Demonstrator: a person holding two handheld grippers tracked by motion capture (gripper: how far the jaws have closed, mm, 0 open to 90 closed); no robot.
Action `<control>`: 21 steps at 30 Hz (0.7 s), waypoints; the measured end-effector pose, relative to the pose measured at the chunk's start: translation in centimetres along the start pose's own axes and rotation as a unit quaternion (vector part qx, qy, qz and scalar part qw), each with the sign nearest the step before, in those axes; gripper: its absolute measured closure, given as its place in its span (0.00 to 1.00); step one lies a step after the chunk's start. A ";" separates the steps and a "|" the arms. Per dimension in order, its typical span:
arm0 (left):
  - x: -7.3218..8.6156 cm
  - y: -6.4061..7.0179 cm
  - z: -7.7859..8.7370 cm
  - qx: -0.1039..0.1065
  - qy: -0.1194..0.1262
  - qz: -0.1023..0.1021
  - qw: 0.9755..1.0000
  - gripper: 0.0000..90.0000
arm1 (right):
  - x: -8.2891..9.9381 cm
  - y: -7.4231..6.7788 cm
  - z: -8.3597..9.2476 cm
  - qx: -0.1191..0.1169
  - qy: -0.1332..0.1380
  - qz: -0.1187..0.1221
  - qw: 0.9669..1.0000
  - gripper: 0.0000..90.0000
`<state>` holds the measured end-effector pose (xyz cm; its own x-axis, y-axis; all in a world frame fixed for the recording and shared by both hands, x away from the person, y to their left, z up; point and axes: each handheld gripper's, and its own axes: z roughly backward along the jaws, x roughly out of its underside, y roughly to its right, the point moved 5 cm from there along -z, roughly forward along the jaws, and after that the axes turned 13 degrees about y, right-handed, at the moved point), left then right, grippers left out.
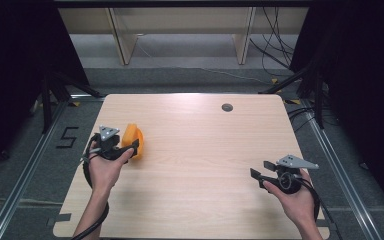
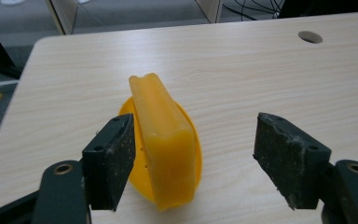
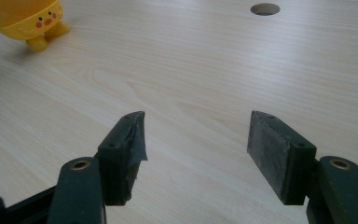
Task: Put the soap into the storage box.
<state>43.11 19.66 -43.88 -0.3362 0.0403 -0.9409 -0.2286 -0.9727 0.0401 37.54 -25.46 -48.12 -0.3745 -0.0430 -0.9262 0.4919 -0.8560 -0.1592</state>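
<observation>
Fingers (image 2: 109,161) of the left gripper (image 2: 196,163) are standing wide apart, and the yellow toy (image 2: 165,154) is sitting in the gap between them, close beside the left-hand pad in the left gripper view and well off the other pad; whether that near pad is touching the toy cannot be told. Nothing is being squeezed. The toy is resting on the table (image 2: 242,79), narrow and ridged as seen from behind, with a rounder yellow rim showing around its lower part. In the high view the toy (image 1: 132,140) is lying near the left edge of the table (image 1: 200,150), just ahead of the left gripper (image 1: 130,145), which the person's left hand (image 1: 105,167) is holding from below. In the right gripper view the toy (image 3: 25,21) is showing a small face with pink cheeks and two stubby feet planted on the wood.

Farther out, the right gripper (image 1: 260,170) is hovering over the right side of the table, well apart from the toy, gripped by the right hand (image 1: 292,197). Its fingers (image 3: 279,156) are also spread wide and are holding nothing, with bare wood showing between them. A round hole (image 1: 227,107) is sitting in the table near the far edge.
</observation>
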 end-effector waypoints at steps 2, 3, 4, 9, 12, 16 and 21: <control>-0.6 0.0 0.5 0.001 -0.004 0.018 1.000 0.31 | 0.0 0.0 0.1 0.004 -0.009 0.000 1.000 0.41; -1.1 0.0 0.7 0.001 -0.003 0.008 1.000 0.31 | -0.1 0.0 0.0 0.001 -0.001 0.001 1.000 0.41; -1.6 0.2 0.8 0.003 -0.002 -0.006 1.000 0.30 | -0.1 0.0 0.2 0.003 -0.003 0.006 1.000 0.41; -3.1 0.3 1.5 0.028 0.005 -0.015 0.999 0.31 | -0.2 0.1 0.2 -0.003 0.002 0.014 1.000 0.41; -3.0 0.7 2.2 0.069 0.002 -0.015 0.998 0.32 | -0.1 0.2 0.2 -0.004 0.003 0.013 1.000 0.41; -3.6 0.5 4.4 0.121 0.036 -0.073 0.989 0.35 | -0.1 -0.2 0.4 -0.001 0.000 -0.008 1.000 0.41; -0.5 -0.7 6.3 0.137 0.044 -0.061 0.988 0.35 | 0.0 -0.2 0.4 0.003 -0.006 -0.011 1.000 0.41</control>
<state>37.70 21.74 -41.30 -0.2136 0.1221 -0.9693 -0.5045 -0.8634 0.0024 37.13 -25.50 -48.00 -0.3942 -0.0297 -0.9186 0.4788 -0.8598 -0.1777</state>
